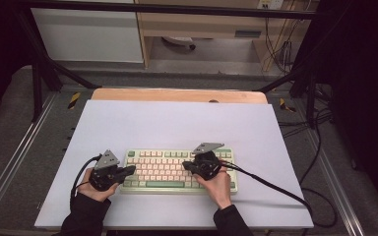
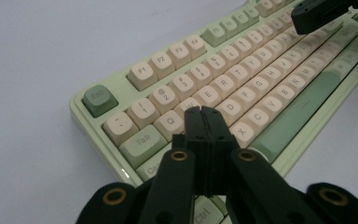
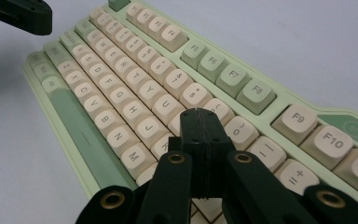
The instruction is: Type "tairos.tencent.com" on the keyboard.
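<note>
Left gripper view: the left gripper [image 2: 204, 112], jaws pressed together, hovers over the W and S keys of the pale-green plastic keyboard with cream keycaps [image 2: 242, 79] lying on the white table sheet [image 1: 177, 123]. The right gripper [image 3: 200, 114], likewise closed, hangs near I and K. Typing seems under way; next, a precise downward tap on one key.

Open mat [image 1: 177, 125] beyond keyboard [image 1: 165, 169]

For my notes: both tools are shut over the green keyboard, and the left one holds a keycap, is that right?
Not quite. The left tool holds nothing: the left gripper view shows its jaws shut empty above the keyboard. The right tool is shut too.
</note>
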Motion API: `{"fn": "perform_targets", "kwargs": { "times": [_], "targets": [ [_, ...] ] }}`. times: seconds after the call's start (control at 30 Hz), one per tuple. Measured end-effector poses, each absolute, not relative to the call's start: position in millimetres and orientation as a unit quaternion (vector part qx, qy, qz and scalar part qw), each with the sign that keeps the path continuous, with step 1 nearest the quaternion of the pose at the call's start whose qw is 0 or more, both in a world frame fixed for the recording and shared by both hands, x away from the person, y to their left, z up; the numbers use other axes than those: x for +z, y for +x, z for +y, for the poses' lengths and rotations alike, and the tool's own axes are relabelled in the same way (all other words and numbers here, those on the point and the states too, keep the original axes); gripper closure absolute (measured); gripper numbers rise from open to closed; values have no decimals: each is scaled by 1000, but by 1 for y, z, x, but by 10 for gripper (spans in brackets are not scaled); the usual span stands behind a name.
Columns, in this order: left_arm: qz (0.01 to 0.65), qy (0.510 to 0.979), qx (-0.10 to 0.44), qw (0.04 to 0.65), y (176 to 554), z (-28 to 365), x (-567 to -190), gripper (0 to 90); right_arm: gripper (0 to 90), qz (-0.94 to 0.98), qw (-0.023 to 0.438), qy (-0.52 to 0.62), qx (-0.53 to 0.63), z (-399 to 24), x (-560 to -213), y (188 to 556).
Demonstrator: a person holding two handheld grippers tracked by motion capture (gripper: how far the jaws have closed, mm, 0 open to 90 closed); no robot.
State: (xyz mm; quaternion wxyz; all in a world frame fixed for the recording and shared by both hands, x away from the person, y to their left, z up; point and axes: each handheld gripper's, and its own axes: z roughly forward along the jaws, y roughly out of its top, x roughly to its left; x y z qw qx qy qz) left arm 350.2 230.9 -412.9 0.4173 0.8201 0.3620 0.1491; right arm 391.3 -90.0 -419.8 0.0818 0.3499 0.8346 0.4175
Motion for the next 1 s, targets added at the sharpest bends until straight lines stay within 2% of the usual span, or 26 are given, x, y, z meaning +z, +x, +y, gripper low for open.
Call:
{"fn": "perform_targets", "kwargs": {
  "times": [0.63,1.0],
  "targets": [
    [364,819,150,418,351,232,-413,898,900,842,82,351,401,-85,-430,396],
    [363,819,149,418,351,232,-413,897,900,842,82,343,408,-90,-418,391]
  ]
}}
